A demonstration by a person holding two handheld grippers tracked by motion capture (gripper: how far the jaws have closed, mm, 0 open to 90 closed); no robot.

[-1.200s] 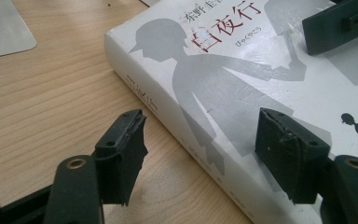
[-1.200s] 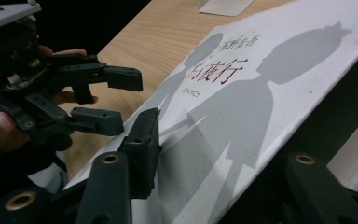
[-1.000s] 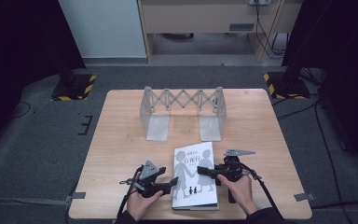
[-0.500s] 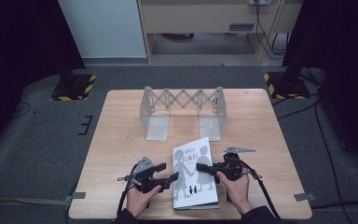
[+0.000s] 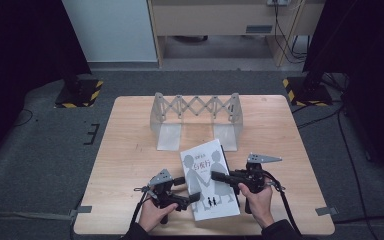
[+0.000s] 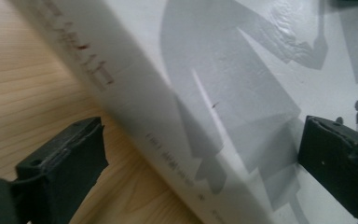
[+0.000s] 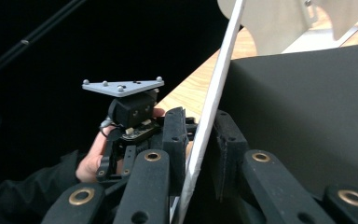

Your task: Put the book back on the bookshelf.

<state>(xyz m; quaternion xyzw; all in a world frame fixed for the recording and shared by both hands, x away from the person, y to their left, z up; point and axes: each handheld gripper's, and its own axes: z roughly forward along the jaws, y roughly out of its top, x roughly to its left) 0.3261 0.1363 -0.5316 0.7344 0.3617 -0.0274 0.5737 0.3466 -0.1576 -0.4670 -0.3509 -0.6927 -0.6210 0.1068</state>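
A white book point(image 5: 209, 180) lay on the near half of a wooden table point(image 5: 130, 150), in front of a grey folding rack point(image 5: 195, 117) that stood across the table's far half. The person's two hands came in on either side of the book, each holding a gripper.

The right gripper point(image 5: 219, 176) was clenched on the book's front cover. In the right gripper view its jaws pinched the thin white cover point(image 7: 209, 116) edge-on, with the dark underside of the cover to one side. That grip looked meant to peel the cover up and open the book, or to raise that side so the book could go toward the rack.

The left gripper point(image 5: 189, 189) was released. In the left gripper view its jaws stood wide apart, one over bare wood and one over the cover, with the book's spine point(image 6: 135, 112) running between them, untouched. It seemed placed there to steady the book or to be ready to take the spine.

Compared with a second earlier, the left jaws had just been opening, from about half closed to fully wide, with only the spine edge between them. The right jaws had pressed fully onto the cover. The book's edge farthest from the rack had swung slightly, so it lay more askew.
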